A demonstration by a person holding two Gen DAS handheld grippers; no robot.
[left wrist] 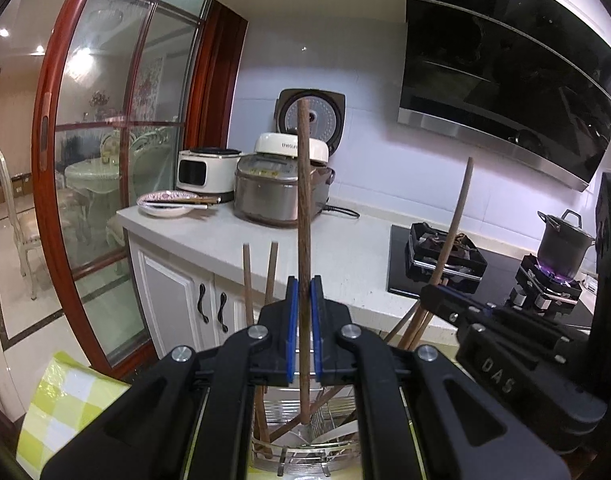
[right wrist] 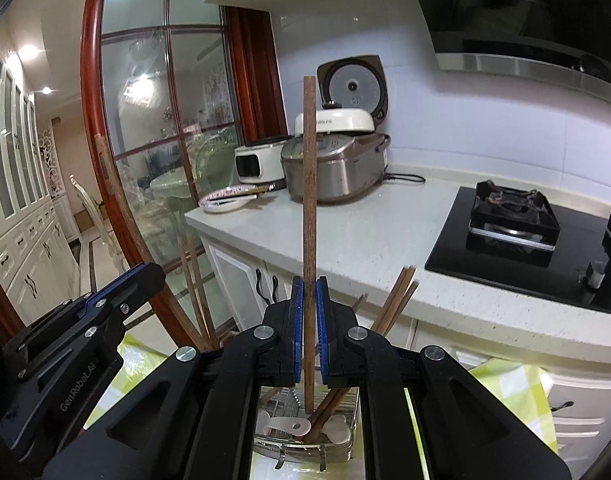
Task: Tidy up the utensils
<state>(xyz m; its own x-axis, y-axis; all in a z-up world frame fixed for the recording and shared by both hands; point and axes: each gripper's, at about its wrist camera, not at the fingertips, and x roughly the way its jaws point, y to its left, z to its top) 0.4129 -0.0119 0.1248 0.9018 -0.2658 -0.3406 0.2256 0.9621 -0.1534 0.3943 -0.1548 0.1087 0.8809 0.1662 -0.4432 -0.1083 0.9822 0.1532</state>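
Both tongs are clamped on a chopstick each: left tongs (left wrist: pixel 304 300) pinch one wooden chopstick (left wrist: pixel 303 208) upright, right tongs (right wrist: pixel 309 304) grip another chopstick (right wrist: pixel 309 184); both hang right over the wire utensil basket (right wrist: pixel 345 450) with spoons (right wrist: pixel 283 426) and more sticks inside; risk imo is a stick slipping sideways and missing the basket; it sits on a green checked cloth (left wrist: pixel 65 400); kitchen bench (right wrist: pixel 345 236), rice cookers, a lit stove behind.
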